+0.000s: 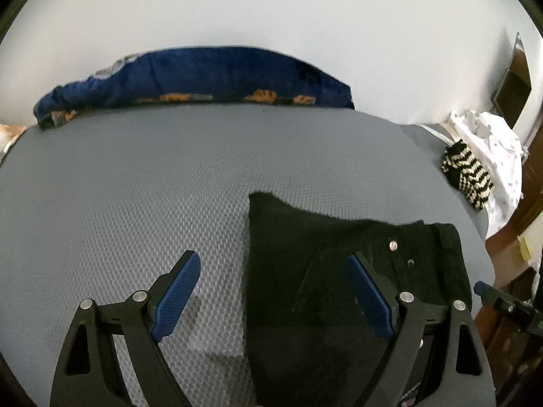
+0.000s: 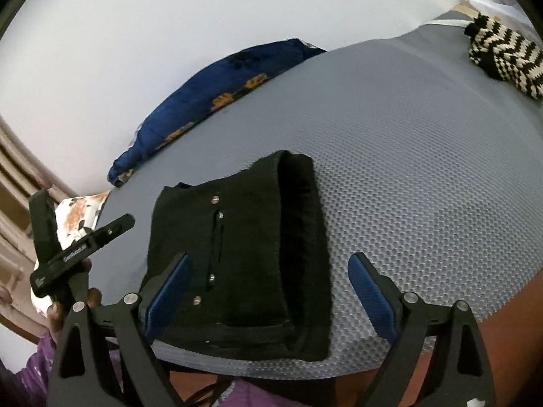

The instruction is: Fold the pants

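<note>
Hovering over a grey honeycomb-textured bed (image 1: pixel 135 176), both grippers hang with nothing in their grasp. The left gripper (image 1: pixel 273 268) fills the bottom of its own view, its blue fingers (image 1: pixel 178 298) spread wide; the one on the left of the frame sits over bare bedding, and the other one sits over the dark cloth, with no sign of pinching it. The black pants (image 1: pixel 356 257) lie folded into a compact block in the lower right of that frame, flat on the bed, with silver rivets (image 1: pixel 393 245) catching the light on top.

Over in the right wrist view, the same pants (image 2: pixel 251 247) sit at the lower centre, close to the near edge of the bed (image 2: pixel 424 176), a thick folded edge running down their right-hand side. The right gripper (image 2: pixel 269 268) straddles them from above, fingers (image 2: pixel 371 295) spread wide and empty, one over the cloth's left part and one out over the bare bedding to its right; whether they touch the surface, I cannot tell.

At the left edge of that view the left gripper (image 2: pixel 81 247) shows again, with part of a hand (image 2: pixel 91 296) behind it.

Along the far side a dark blue blanket with orange patches (image 1: pixel 203 78) lies against the white wall (image 1: pixel 271 6). Off to the right of the left wrist view, a black-and-cream striped knit (image 1: pixel 468 173) rests beside a white dotted cloth (image 1: pixel 495 149).
</note>
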A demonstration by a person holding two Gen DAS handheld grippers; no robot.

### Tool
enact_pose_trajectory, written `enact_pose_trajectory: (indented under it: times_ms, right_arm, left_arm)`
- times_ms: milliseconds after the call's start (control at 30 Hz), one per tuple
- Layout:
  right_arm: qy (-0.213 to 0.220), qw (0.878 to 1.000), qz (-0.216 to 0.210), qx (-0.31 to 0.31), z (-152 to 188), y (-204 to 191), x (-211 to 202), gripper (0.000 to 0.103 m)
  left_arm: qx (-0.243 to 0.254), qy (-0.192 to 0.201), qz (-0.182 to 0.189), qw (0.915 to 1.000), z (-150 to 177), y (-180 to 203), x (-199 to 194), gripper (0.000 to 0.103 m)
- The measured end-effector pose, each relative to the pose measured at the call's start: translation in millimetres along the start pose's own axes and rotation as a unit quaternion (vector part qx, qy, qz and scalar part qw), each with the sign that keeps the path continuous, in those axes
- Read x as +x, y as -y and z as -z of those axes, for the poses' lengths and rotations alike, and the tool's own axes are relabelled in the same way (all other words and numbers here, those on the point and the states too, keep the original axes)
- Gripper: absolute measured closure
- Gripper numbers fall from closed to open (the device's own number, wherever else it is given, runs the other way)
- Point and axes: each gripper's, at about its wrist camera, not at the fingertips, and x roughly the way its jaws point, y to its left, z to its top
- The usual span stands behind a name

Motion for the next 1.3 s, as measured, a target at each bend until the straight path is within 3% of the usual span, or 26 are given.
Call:
enact_pose_trajectory:
  times_ms: [100, 167, 200, 300, 333, 400, 467, 500, 567, 633, 667, 700, 733, 767, 800, 867, 967, 1033, 1200, 1300]
  right_arm:
    - [0.012, 0.999, 0.034, -0.027, 0, -5, -3, 0.011]
    - [0.023, 1.0, 0.006, -0.019, 0, 7, -5, 0.01]
    - [0.007, 1.0, -0.014, -0.009, 0, 14, 1, 0.009]
    - [-0.058, 0.998, -0.03, 0.019, -4, 39, 27, 0.009]
    - [-0.07, 0.996, -0.045, 0.027, -6, 46, 36, 0.01]
    - [-0.084, 0.993, -0.072, 0.043, -10, 54, 48, 0.006]
    - [-0.084, 0.99, -0.107, 0.04, -17, 50, 57, 0.005]
    - [-0.098, 0.988, -0.112, 0.034, -19, 44, 66, 0.006]
    - [-0.108, 0.988, -0.114, -0.006, -21, 25, 77, 0.027]
    - [-0.117, 0.988, -0.086, -0.047, -20, 7, 86, 0.065]
    - [-0.122, 0.988, -0.089, -0.042, -21, 5, 90, 0.069]
    - [-0.122, 0.987, -0.097, -0.027, -24, 7, 91, 0.071]
    - [-0.121, 0.987, -0.101, -0.022, -26, 8, 88, 0.073]
    - [-0.118, 0.988, -0.098, -0.028, -28, 5, 84, 0.074]
    - [-0.117, 0.988, -0.102, -0.027, -30, 2, 79, 0.074]
    - [-0.116, 0.984, -0.13, -0.021, -43, -8, 78, 0.075]
    - [-0.115, 0.98, -0.158, -0.044, -67, -46, 97, 0.075]
    - [-0.112, 0.976, -0.175, -0.06, -87, -72, 120, 0.075]
    - [-0.12, 0.967, -0.204, -0.097, -131, -150, 209, 0.076]
    - [-0.125, 0.964, -0.204, -0.119, -150, -184, 262, 0.076]
  left_arm:
    - [0.009, 0.013, -0.018, 0.9997, 1, -2, 1, 0.015]
    - [0.012, 0.042, -0.03, 0.9986, 8, -10, 0, 0.015]
    - [0.014, 0.047, -0.017, 0.9987, 11, -16, 4, 0.015]
    - [-0.003, -0.021, 0.012, 0.9997, 6, -35, 33, 0.015]
    - [-0.017, -0.069, 0.037, 0.9968, 5, -41, 50, 0.015]
    - [-0.025, -0.12, 0.061, 0.9906, 10, -47, 68, 0.015]
    - [0.002, -0.114, 0.082, 0.9901, 13, -43, 68, 0.015]
    - [0.019, -0.128, 0.111, 0.9854, 14, -38, 72, 0.015]
    - [0.055, -0.129, 0.142, 0.9799, 16, -23, 74, 0.015]
    - [0.086, -0.121, 0.168, 0.9745, 18, -4, 73, 0.029]
    - [0.087, -0.111, 0.172, 0.975, 16, -2, 71, 0.036]
    - [0.078, -0.103, 0.175, 0.976, 13, -5, 69, 0.064]
    - [0.037, -0.094, 0.197, 0.9752, 5, -21, 66, 0.084]
    - [-0.009, -0.087, 0.235, 0.9682, -2, -37, 62, 0.087]
    - [-0.022, -0.075, 0.243, 0.9668, -6, -46, 57, 0.088]
    - [-0.003, -0.056, 0.215, 0.9751, -15, -53, 49, 0.089]
    - [-0.044, -0.034, 0.206, 0.977, -40, -93, 38, 0.089]
    - [-0.057, -0.01, 0.179, 0.9822, -62, -126, 30, 0.089]
    - [-0.047, 0.009, 0.076, 0.9959, -114, -194, 40, 0.088]
    - [-0.052, 0.012, 0.035, 0.998, -133, -229, 62, 0.087]
